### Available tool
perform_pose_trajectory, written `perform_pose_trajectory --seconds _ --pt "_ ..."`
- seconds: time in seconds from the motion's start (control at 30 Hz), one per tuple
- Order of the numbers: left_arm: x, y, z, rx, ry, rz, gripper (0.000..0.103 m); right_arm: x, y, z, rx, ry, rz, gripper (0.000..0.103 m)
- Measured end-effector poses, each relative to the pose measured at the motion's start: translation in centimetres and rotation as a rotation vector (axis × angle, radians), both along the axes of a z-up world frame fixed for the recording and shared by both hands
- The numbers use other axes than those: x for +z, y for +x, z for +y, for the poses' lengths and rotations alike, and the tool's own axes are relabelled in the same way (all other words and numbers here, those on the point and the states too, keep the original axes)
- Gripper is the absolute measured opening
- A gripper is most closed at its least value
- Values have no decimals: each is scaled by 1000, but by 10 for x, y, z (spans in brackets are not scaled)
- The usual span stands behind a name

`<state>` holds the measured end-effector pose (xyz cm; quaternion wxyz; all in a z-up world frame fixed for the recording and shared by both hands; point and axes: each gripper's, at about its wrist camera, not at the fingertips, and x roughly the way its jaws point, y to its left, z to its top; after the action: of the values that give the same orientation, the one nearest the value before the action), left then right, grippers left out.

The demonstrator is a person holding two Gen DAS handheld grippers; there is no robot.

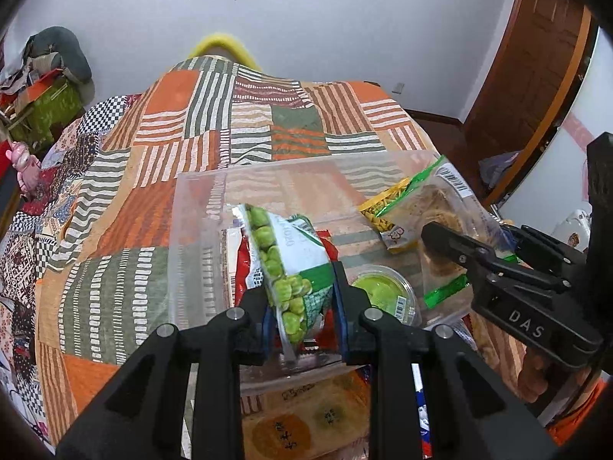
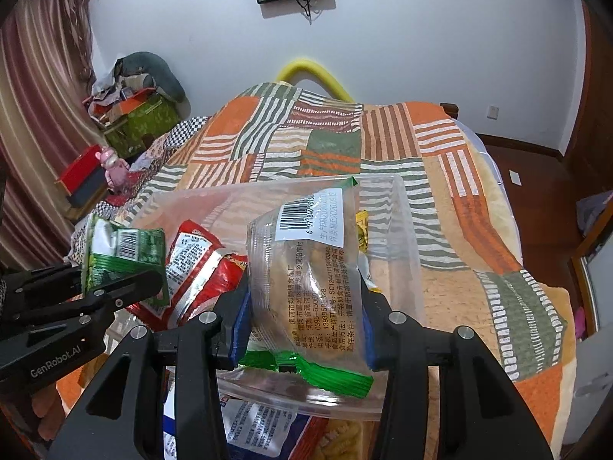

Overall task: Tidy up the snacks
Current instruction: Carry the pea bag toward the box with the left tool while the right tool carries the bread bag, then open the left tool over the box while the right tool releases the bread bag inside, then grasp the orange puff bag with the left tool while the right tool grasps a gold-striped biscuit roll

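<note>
A clear plastic bin (image 1: pixel 199 230) sits on a patchwork bedspread; it also shows in the right wrist view (image 2: pixel 406 237). My left gripper (image 1: pixel 302 306) is shut on a bag of green peas (image 1: pixel 283 260) and holds it over the bin's near side. My right gripper (image 2: pixel 302 318) is shut on a clear packet of pastry with green ends (image 2: pixel 310 283), held above the bin. Inside the bin lie a red snack bag (image 2: pixel 199 264), a yellow packet (image 1: pixel 383 214) and a round green cup (image 1: pixel 383 291). The right gripper (image 1: pixel 452 245) also appears at the right of the left wrist view.
More snack packets (image 1: pixel 291 421) lie on the bed in front of the bin, under the grippers. The bedspread (image 1: pixel 249 122) stretches beyond the bin. Boxes and clutter (image 2: pixel 138 115) stand by the far left wall. A wooden door (image 1: pixel 536 57) is at the right.
</note>
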<state>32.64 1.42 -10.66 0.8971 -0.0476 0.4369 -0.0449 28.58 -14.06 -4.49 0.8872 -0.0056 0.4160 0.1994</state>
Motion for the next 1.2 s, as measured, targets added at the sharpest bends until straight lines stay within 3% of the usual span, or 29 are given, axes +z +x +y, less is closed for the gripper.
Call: perform_pose_trajectory --seconds 0.13,0.3,0.7,0.9,1.2 --pt "2 -3 -3 -9 20 -8 34 -1 0 -3 6 13 25 46" --pt "17 -16 -3 -5 37 -59 60 10 -10 -9 18 11 -2 49" --pt "41 -63 17 -16 12 -77 76 35 -60 -22 90 18 -69 56" --pt "29 -90 28 -41 7 -39 84 25 -85 -24 133 20 -37 60" --pt "-3 -120 32 -60 35 26 86 -7 -111 -25 159 -13 45 60"
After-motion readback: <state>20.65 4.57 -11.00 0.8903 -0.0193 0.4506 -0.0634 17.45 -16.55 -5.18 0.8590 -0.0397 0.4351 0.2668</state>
